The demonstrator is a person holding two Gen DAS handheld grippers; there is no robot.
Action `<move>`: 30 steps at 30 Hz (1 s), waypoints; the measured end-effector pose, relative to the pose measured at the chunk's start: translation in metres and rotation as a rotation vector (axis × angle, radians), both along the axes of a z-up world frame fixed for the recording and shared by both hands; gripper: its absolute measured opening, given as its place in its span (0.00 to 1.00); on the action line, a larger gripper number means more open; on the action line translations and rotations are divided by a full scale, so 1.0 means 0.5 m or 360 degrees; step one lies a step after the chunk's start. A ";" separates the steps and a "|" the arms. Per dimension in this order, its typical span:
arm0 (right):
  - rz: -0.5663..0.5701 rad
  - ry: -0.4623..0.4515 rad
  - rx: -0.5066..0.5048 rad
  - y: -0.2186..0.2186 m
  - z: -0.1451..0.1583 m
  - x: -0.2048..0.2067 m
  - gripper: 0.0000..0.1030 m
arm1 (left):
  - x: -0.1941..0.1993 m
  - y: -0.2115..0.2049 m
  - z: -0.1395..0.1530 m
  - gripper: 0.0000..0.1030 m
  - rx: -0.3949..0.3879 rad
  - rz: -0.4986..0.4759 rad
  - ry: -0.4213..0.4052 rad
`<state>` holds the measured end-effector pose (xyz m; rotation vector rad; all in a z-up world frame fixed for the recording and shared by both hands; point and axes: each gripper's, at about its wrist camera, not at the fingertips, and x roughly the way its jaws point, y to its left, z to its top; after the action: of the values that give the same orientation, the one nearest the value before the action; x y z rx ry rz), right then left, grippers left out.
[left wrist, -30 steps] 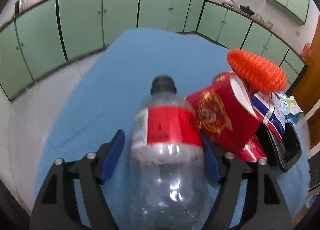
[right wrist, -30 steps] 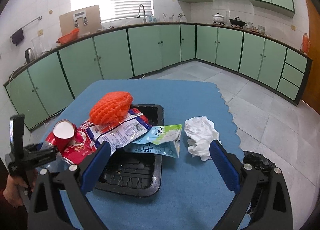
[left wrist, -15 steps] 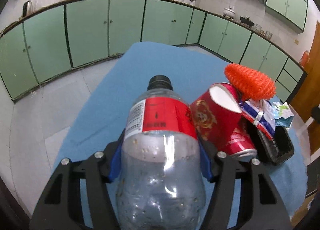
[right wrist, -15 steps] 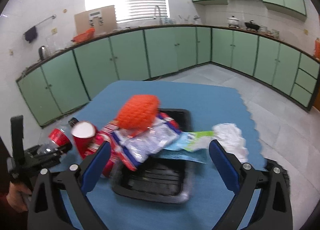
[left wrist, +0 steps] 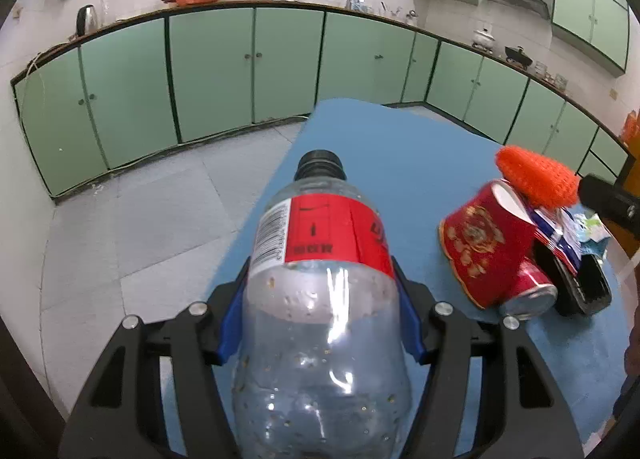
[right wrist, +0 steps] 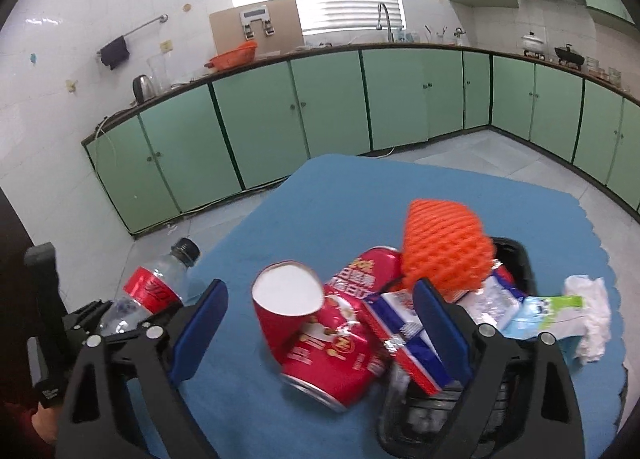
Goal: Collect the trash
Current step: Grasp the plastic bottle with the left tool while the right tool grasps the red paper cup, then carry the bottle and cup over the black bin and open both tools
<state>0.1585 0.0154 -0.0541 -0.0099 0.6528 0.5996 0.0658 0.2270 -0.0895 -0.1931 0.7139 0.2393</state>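
Observation:
My left gripper is shut on a clear plastic bottle with a red label and black cap, held above the blue table edge; it also shows in the right wrist view. My right gripper is open and empty, its jaws on either side of a red paper cup and a red can lying on the table. An orange foam net rests on wrappers over a black tray. The cup and net show in the left view.
A blue-white wrapper, a milk pouch and a crumpled white tissue lie at the tray. Green cabinets line the walls, with tiled floor to the table's left.
My left gripper closed on the bottle and lifted it back away from the cup. My right gripper moved left and forward, from the tissue side to over the cup and can.

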 end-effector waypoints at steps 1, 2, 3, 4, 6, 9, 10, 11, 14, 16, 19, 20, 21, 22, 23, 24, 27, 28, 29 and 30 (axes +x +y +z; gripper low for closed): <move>0.0006 0.0004 -0.0004 0.008 -0.003 0.001 0.88 | 0.001 0.008 0.003 0.58 0.0009 0.0012 -0.0005; 0.0013 0.0010 -0.0018 0.020 -0.009 0.002 0.87 | 0.001 0.014 0.005 0.58 0.0018 0.0021 -0.0010; 0.0019 0.0013 -0.0031 0.030 -0.014 0.002 0.87 | 0.002 0.019 0.006 0.58 0.0024 0.0026 -0.0013; 0.0023 0.0015 -0.0046 0.041 -0.020 0.002 0.86 | 0.005 0.031 0.006 0.58 0.0032 0.0029 -0.0015; 0.0020 0.0023 -0.0065 0.053 -0.031 0.005 0.85 | 0.007 0.046 0.005 0.58 0.0038 0.0032 -0.0017; 0.0016 0.0045 -0.0090 0.071 -0.046 0.012 0.85 | 0.012 0.059 0.004 0.58 0.0040 0.0037 -0.0015; 0.0012 0.0046 -0.0106 0.079 -0.052 0.014 0.84 | 0.014 0.061 0.005 0.58 0.0037 0.0035 -0.0017; 0.0009 0.0046 -0.0119 0.083 -0.056 0.015 0.84 | 0.016 0.071 0.003 0.58 0.0035 0.0031 -0.0021; 0.0016 0.0053 -0.0159 0.103 -0.068 0.019 0.83 | 0.019 0.075 0.006 0.58 0.0036 0.0026 -0.0035; 0.0018 0.0064 -0.0176 0.118 -0.073 0.023 0.80 | 0.022 0.081 0.008 0.58 0.0030 0.0030 -0.0043; 0.0028 0.0092 -0.0199 0.130 -0.086 0.031 0.70 | 0.024 0.086 0.010 0.58 0.0025 0.0038 -0.0055; 0.0031 0.0102 -0.0199 0.131 -0.089 0.032 0.64 | 0.024 0.087 0.010 0.58 0.0023 0.0039 -0.0057; 0.0035 0.0114 -0.0195 0.131 -0.091 0.035 0.61 | 0.024 0.088 0.010 0.58 0.0023 0.0041 -0.0059; 0.0036 0.0131 -0.0189 0.132 -0.093 0.038 0.53 | 0.024 0.089 0.010 0.58 0.0025 0.0041 -0.0061; 0.0034 0.0140 -0.0187 0.130 -0.094 0.038 0.49 | 0.024 0.089 0.009 0.58 0.0026 0.0040 -0.0063; 0.0035 0.0153 -0.0183 0.129 -0.094 0.041 0.49 | 0.024 0.089 0.009 0.58 0.0025 0.0038 -0.0064; 0.0042 0.0156 -0.0158 0.125 -0.090 0.041 0.49 | 0.023 0.087 0.009 0.58 0.0024 0.0034 -0.0065; 0.0053 0.0148 -0.0152 0.124 -0.087 0.037 0.49 | 0.024 0.087 0.010 0.58 0.0024 0.0032 -0.0065; 0.0060 0.0140 -0.0143 0.117 -0.083 0.034 0.49 | 0.024 0.086 0.011 0.58 0.0023 0.0030 -0.0067; 0.0067 0.0134 -0.0135 0.114 -0.079 0.032 0.49 | 0.023 0.083 0.013 0.58 0.0023 0.0027 -0.0069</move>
<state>0.1745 0.0723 -0.0934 -0.0779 0.7610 0.6149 0.0773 0.2686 -0.0831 -0.1899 0.6676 0.2559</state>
